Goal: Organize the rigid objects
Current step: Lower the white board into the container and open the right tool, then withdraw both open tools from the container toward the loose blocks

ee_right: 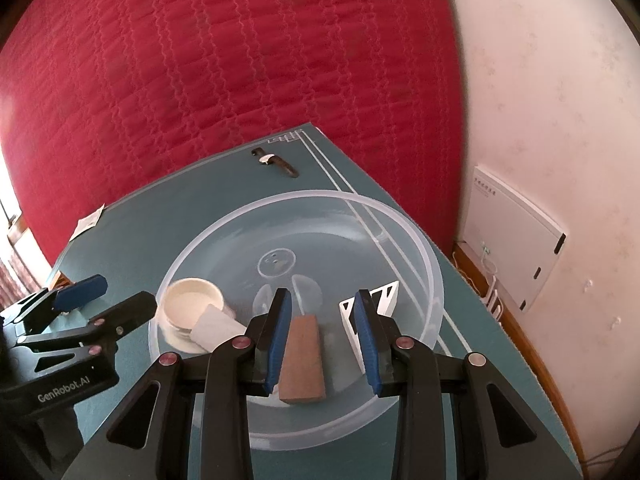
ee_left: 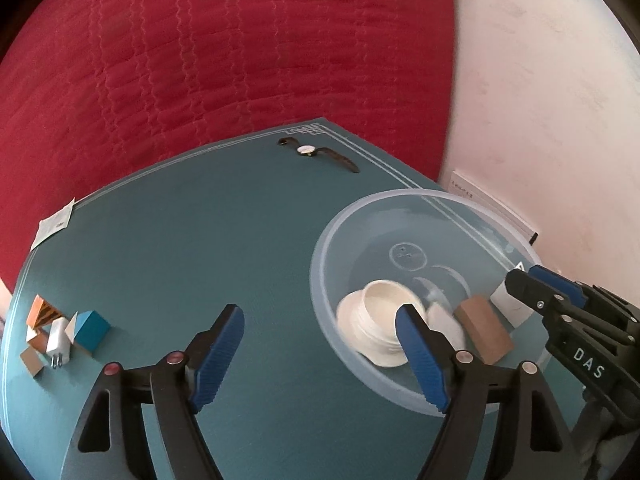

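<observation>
A clear plastic bowl (ee_right: 404, 236) stands on the teal mat (ee_left: 180, 240); it also shows in the left wrist view (ee_left: 452, 204). In it lie a cream round lid (ee_right: 188, 300), a white block (ee_right: 214, 326), a brown wooden block (ee_right: 302, 356) and a white box with black triangles (ee_right: 386, 296). My right gripper (ee_right: 324, 340) is open and empty over the bowl, above the brown block. My left gripper (ee_left: 320, 356) is open and empty at the bowl's left rim. Small coloured boxes (ee_left: 92, 330) and a white plug adapter (ee_left: 58, 338) lie at the mat's left.
A wristwatch (ee_left: 316, 152) lies near the mat's far edge. A white paper tag (ee_left: 54, 228) lies at the far left edge. A red quilted bed (ee_left: 240, 48) is behind the table. A white wall (ee_right: 560, 120) with a white panel (ee_right: 516, 236) is to the right.
</observation>
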Motion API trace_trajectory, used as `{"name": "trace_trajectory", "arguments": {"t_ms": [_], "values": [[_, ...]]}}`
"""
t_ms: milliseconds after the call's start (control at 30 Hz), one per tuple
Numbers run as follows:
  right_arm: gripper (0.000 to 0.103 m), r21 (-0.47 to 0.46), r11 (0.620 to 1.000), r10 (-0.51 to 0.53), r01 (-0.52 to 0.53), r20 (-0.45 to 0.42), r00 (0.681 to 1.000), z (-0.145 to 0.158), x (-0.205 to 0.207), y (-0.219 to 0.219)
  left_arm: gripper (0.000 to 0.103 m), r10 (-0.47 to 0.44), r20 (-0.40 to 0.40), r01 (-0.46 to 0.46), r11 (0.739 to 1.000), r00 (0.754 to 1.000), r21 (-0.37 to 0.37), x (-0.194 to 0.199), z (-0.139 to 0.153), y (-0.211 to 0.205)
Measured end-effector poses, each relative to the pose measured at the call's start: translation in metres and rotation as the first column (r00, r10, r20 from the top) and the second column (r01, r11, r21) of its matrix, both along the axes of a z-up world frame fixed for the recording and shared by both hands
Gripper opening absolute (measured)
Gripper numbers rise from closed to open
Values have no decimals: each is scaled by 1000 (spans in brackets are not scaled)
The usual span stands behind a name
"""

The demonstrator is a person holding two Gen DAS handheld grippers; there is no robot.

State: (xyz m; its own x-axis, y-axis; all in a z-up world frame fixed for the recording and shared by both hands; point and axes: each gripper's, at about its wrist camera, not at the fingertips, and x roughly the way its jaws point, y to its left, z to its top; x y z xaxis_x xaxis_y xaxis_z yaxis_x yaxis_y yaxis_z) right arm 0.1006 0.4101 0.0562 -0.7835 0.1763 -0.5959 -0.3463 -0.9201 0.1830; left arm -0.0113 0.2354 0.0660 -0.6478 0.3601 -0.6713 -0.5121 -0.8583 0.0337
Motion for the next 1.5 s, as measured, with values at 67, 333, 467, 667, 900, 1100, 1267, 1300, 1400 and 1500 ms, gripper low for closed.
{"name": "trace_trajectory", "arguments": {"t_ms": [67,333,467,667,900,1100,1267,1300,1400,1500], "values": [[34,0,1000,4,-4,3,1000,-1,0,-2,84,13,8,-13,1000,1000,-6,-1,-2,-2],[34,3,1000,22,-22,9,1000,-3,1,-7,90,43,23,-43,999,999,-22,0,-8,-9],[34,2,999,32,-32,12,999,-5,0,-10,102,73,28,-72,997,997,-23,-2,-7,-14],[34,6,999,48,-49,22,999,-8,-1,-17,102,125,54,-124,992,991,-20,-7,-11,-29],[35,27,997,71,-71,26,997,-8,-1,-29,102,157,56,-157,988,986,1,-10,-7,-46],[44,33,994,105,-106,24,994,-6,-1,-43,102,177,56,-177,984,983,9,-11,-5,-61],[45,44,989,138,-139,21,990,-4,0,-59,102,199,56,-200,980,978,17,-13,-4,-76],[45,44,989,143,-144,22,989,-4,-1,-62,102,205,56,-206,978,977,19,-14,-4,-79],[45,47,985,164,-166,27,986,-4,-4,-72,102,226,60,-228,973,972,23,-17,-4,-90],[45,54,982,181,-183,30,983,-3,-6,-81,102,248,63,-250,968,967,26,-19,-5,-103]]}}
